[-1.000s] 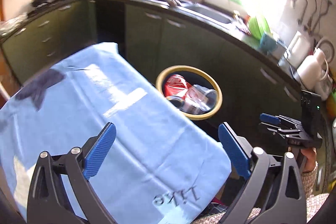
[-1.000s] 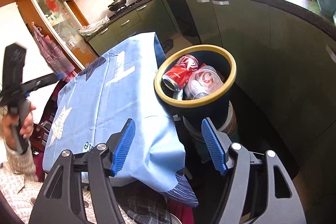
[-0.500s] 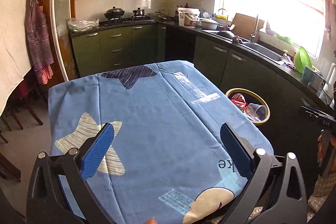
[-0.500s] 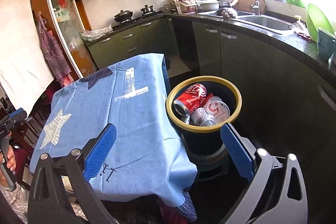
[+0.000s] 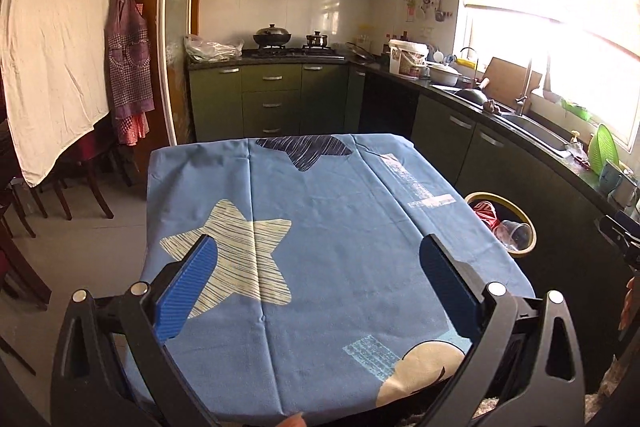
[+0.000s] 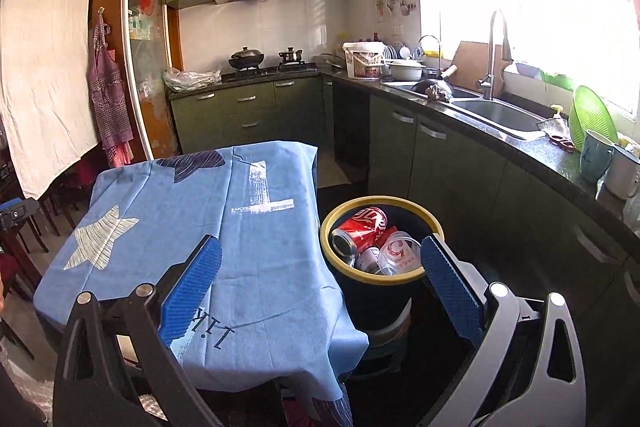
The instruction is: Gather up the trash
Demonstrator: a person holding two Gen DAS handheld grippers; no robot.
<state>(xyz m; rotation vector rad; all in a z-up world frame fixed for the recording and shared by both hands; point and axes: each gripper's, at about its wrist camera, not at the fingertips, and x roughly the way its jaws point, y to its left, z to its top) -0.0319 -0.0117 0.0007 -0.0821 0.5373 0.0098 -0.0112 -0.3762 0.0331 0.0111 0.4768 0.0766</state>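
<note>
A dark bin with a yellow rim (image 6: 434, 223) stands right of the table, also in the left wrist view (image 5: 530, 225). It holds a red soda can (image 6: 362, 227), a clear plastic cup (image 6: 396, 253) and another can. The table's blue cloth (image 5: 320, 227) with star prints is bare; it also shows in the right wrist view (image 6: 200, 211). My left gripper (image 5: 316, 285) is open and empty above the table's near side. My right gripper (image 6: 320, 285) is open and empty, in front of the bin and the table's right edge.
Green kitchen cabinets with a dark counter (image 6: 520, 147) run along the right, with a sink (image 6: 496, 115) and faucet. A stove with pots (image 5: 280, 39) is at the back. Wooden chairs (image 5: 72, 179) and a hanging white sheet (image 5: 52, 47) are at the left.
Both grippers have drawn back and tilted up from the bin. The left view now takes in the whole table and kitchen. Both stay open and empty.
</note>
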